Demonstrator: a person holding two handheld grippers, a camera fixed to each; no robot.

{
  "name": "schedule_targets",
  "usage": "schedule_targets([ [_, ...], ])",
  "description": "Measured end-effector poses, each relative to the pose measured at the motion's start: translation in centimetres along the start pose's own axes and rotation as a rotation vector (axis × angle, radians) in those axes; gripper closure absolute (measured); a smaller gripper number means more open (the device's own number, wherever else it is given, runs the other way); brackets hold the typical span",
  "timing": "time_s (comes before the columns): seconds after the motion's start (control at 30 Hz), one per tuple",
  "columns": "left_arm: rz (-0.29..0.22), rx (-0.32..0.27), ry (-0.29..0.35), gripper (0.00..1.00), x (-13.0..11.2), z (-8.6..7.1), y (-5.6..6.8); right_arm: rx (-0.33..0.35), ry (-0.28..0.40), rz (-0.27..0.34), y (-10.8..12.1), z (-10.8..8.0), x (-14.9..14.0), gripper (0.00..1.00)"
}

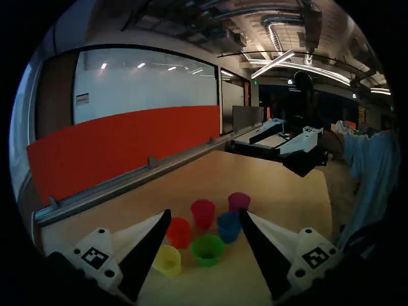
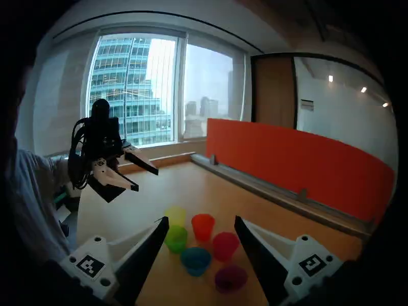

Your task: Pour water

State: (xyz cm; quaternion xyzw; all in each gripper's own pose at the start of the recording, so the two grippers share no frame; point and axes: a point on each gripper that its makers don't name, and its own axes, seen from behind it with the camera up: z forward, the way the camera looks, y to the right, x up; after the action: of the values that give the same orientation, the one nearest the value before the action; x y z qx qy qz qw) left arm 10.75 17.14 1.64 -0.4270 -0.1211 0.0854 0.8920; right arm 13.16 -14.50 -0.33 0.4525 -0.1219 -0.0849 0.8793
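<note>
Six small coloured plastic cups (image 1: 203, 219) sit clustered on a light wooden table (image 1: 265, 178), nothing touching them. Left gripper (image 1: 204, 211) hovers near them, fingers wide apart, empty. Right gripper (image 2: 201, 219) same: fingers apart, nothing held. Orange partition (image 1: 127, 143) runs along the table's far edge.

The left gripper (image 1: 204, 229) points forward and slightly down, its two fingers spread wide. In the left gripper view the right gripper (image 1: 240, 144) hangs raised at two o'clock, fingers parted, held out from a pale blue sleeve (image 1: 375, 163). The right gripper view shows its own fingers equally wide, with the left gripper lifted at ten o'clock.
</note>
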Motion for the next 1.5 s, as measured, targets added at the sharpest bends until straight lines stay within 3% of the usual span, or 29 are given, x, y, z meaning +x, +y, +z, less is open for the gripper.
schedule_targets([
  [0.37,0.021,-0.058,-0.099,0.01,-3.6,2.4,0.5,0.034,-0.087,-0.044,0.1,1.4,-3.0,0.0],
  [0.73,0.085,-0.107,-0.191,0.01,-6.7,4.2,1.0,0.073,-0.158,-0.069,0.1,2.7,-5.9,0.0],
  [1.5,0.087,-0.186,-0.354,0.01,-12.5,7.4,0.7,0.159,-0.296,-0.11,-0.7,6.6,-11.7,0.0],
])
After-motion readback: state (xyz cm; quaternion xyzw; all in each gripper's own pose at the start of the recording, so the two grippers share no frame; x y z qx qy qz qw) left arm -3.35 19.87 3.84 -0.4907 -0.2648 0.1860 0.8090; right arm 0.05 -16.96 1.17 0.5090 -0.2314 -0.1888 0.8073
